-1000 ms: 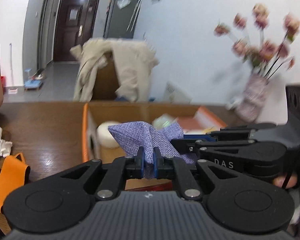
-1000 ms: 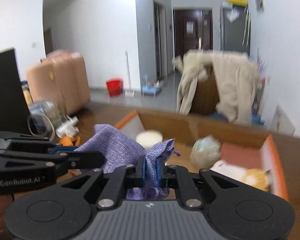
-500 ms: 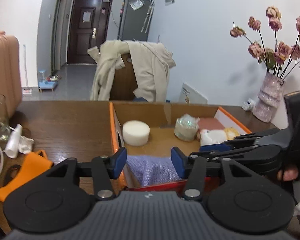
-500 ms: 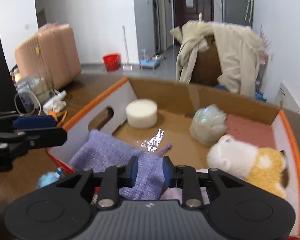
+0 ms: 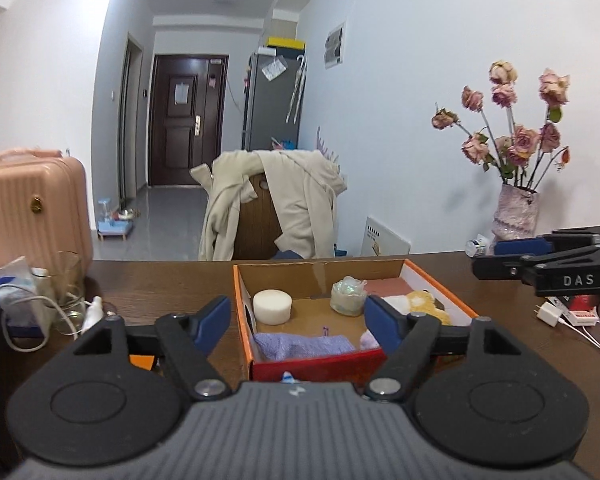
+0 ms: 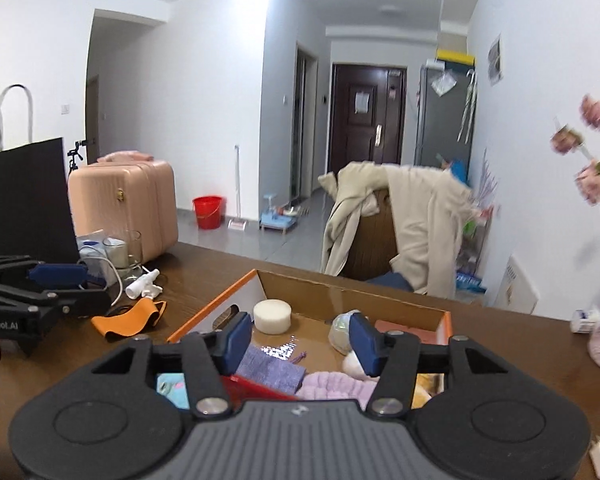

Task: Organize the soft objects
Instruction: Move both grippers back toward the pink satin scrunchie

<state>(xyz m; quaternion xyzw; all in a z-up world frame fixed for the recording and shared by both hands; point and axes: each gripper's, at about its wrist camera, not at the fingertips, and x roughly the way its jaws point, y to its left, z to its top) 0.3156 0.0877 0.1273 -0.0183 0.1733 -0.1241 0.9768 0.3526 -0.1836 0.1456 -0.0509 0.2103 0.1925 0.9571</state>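
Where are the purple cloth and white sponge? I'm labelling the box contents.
purple cloth (image 5: pixel 304 345), left wrist view, middle of its folded top.
white sponge (image 5: pixel 272 306), left wrist view, its round side.

A lived-in home: beyond the jaws a dark wooden table (image 5: pixel 160 280) faces a hallway ending at a brown entrance door (image 5: pixel 182 120), with a pink suitcase (image 5: pixel 32 204) left, a coat-draped chair (image 5: pixel 276 208) ahead, and a vase of dried roses (image 5: pixel 516 212) right.
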